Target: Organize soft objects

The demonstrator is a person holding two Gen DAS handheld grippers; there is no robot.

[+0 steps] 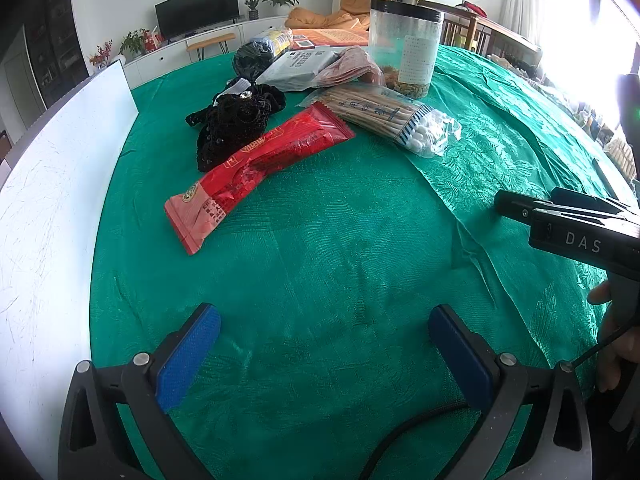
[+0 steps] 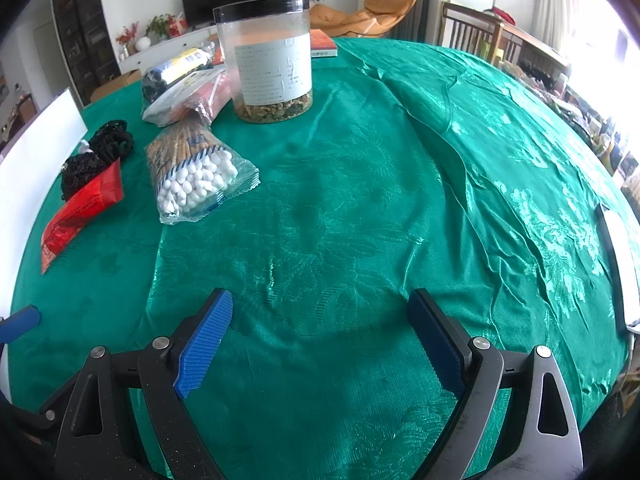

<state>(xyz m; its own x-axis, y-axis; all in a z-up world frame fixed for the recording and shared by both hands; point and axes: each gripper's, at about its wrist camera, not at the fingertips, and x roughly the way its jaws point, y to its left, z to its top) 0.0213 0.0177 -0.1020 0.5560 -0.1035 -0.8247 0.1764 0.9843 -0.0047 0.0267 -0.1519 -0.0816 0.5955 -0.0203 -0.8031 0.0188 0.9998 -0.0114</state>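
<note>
Several soft items lie on a green tablecloth [image 1: 320, 248]: a red snack packet [image 1: 256, 168], a black lace garment [image 1: 236, 120], a clear bag of cotton swabs [image 1: 392, 120], and a grey and a pink pouch [image 1: 296, 68] behind them. The swab bag [image 2: 196, 176], red packet [image 2: 80, 212] and black lace [image 2: 96, 156] also show in the right wrist view. My left gripper [image 1: 324, 340] is open and empty over bare cloth, near the table's front. My right gripper [image 2: 320, 332] is open and empty, to the right of the swab bag; its body [image 1: 572, 232] shows in the left wrist view.
A clear plastic jar with a black lid [image 2: 268, 60] stands at the back. A white board [image 1: 52, 208] runs along the table's left edge. A book [image 2: 324, 44] lies at the far edge. A white device [image 2: 620, 264] lies at the right edge. Chairs stand beyond.
</note>
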